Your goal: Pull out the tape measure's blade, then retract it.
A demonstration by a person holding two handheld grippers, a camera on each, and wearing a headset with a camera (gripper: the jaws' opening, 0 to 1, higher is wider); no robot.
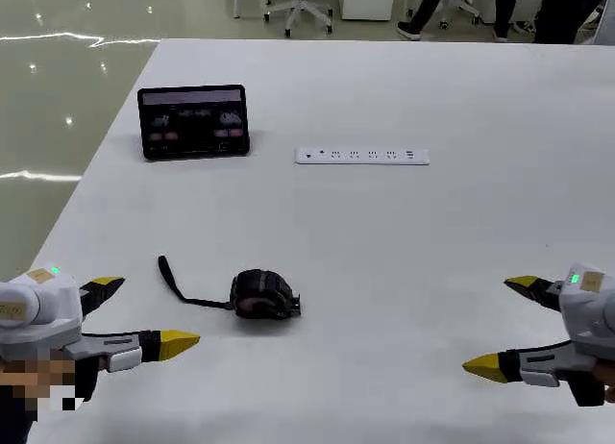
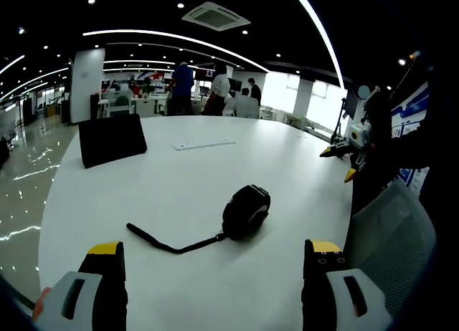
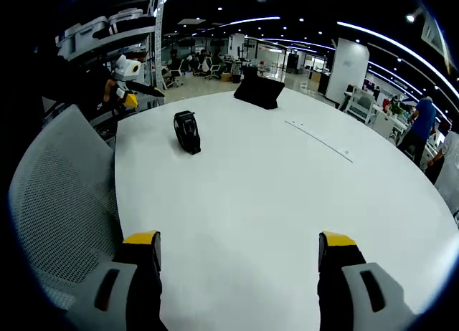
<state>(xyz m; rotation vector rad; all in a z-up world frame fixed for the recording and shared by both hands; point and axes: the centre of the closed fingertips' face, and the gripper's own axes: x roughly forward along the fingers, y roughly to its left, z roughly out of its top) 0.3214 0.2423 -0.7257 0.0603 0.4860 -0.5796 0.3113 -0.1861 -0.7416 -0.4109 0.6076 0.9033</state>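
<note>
1. Tape measure [image 1: 264, 294], black case, is lying on the white table [image 1: 432, 233]. In the head view it's between the two grippers but a lot closer to the left one. Nothing is touching it, and the blade isn't pulled out yet.
2. Its black wrist strap [image 1: 178, 283] trails off the case toward the left gripper and lies flat on the tabletop with a bit of a kink in it.
3. Left gripper [image 1: 157, 311] has its yellow-tipped jaws spread wide with nothing in them. It's near the front left of the table and points at the tape measure. In the left gripper view the case sits ahead in the gap between the jaws, clearly apart from both.
4. Right gripper [image 1: 488, 324] is the same deal, jaws wide and empty. It's over at the front right, well apart from the tape measure. In the right gripper view the case is far off toward the upper left.
5. Farther back there's a tablet [image 1: 193, 121] propped upright with a dark screen. A white power strip [image 1: 362, 156] lies flat to its right.
6. A grey mesh chair back [image 3: 64, 195] sits right at the table edge in the right gripper view. Some people [image 2: 183, 84] are standing around in the office behind the table in the left gripper view.
</note>
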